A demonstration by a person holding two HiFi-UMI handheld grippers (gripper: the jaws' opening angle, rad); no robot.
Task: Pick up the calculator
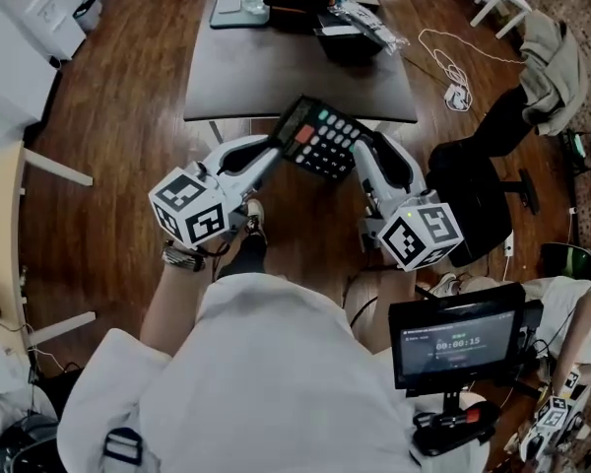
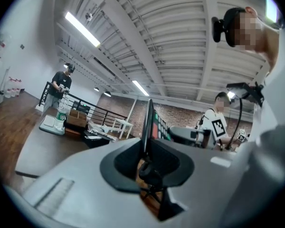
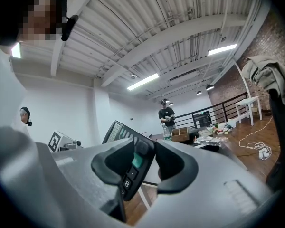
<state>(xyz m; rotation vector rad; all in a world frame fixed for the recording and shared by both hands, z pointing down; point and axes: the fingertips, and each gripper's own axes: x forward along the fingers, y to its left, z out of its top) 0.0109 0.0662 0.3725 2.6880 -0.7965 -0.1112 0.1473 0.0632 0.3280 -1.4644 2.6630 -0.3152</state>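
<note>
Holding calculator aloft | left gripper pinching one edge | right gripper pinching opposite edge | screen reads 00:00:15

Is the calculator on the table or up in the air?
In the air: left gripper and right gripper clamp the calculator, one each side.

Black calculator, green and orange-red keys among pale ones. Left claw and right claw: white, black pads, cubes marked black-on-white. Dark desk, reddish-brown plank floor.
</note>
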